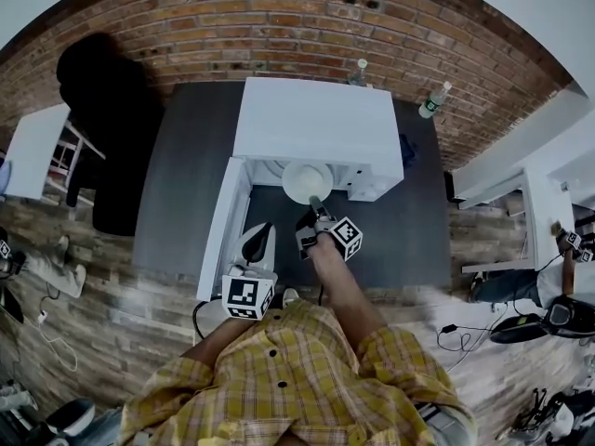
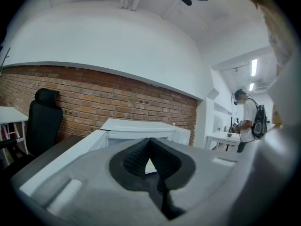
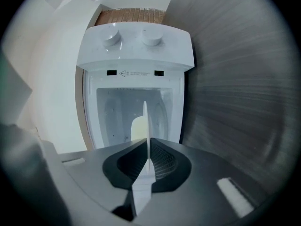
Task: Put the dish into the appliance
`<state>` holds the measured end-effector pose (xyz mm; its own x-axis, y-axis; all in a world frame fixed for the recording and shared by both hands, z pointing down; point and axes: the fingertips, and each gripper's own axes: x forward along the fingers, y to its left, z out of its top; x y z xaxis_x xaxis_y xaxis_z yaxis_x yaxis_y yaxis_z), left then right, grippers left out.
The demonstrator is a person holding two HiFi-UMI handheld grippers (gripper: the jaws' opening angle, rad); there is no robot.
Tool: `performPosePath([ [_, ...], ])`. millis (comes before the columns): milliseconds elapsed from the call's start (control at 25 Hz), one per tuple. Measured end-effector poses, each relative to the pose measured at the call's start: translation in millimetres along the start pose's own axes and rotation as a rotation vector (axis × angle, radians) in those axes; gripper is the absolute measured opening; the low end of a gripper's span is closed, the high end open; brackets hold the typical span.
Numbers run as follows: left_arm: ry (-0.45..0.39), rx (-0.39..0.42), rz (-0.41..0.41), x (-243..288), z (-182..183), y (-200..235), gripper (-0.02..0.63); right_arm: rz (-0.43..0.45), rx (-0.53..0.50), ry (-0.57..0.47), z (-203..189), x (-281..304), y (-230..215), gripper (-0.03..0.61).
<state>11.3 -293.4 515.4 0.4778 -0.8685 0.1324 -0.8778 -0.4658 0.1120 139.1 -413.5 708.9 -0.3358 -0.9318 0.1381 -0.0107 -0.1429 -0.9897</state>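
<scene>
A white plate (image 1: 308, 181) stands on edge just in front of the white appliance's (image 1: 316, 119) open cavity, with my right gripper (image 1: 317, 208) shut on its near rim. In the right gripper view the plate (image 3: 145, 126) runs as a thin vertical line between the pads of that gripper (image 3: 149, 161), and the appliance's bright interior (image 3: 117, 107) lies straight ahead below two knobs. The appliance door (image 1: 223, 226) hangs open to the left. My left gripper (image 1: 261, 242) hovers beside that door, and the left gripper view shows this gripper (image 2: 149, 147) shut on nothing.
The appliance sits on a dark grey table (image 1: 186, 184) against a brick wall. Two bottles (image 1: 433, 100) stand behind it. A black office chair (image 1: 102, 110) and a white desk (image 1: 33, 147) are at the left. A person (image 2: 247, 121) stands at white tables on the right.
</scene>
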Motion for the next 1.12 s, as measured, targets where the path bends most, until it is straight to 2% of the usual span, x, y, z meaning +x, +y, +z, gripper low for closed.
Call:
performPosePath([
  [920, 0.033, 0.005, 0.021, 17, -11, 10, -0.003, -0.069, 0.061, -0.05, 9, 55, -34, 0.011],
  [1120, 0.046, -0.003, 0.027, 17, -14, 14, -0.003, -0.077, 0.044, -0.051, 6, 61, -35, 0.009],
])
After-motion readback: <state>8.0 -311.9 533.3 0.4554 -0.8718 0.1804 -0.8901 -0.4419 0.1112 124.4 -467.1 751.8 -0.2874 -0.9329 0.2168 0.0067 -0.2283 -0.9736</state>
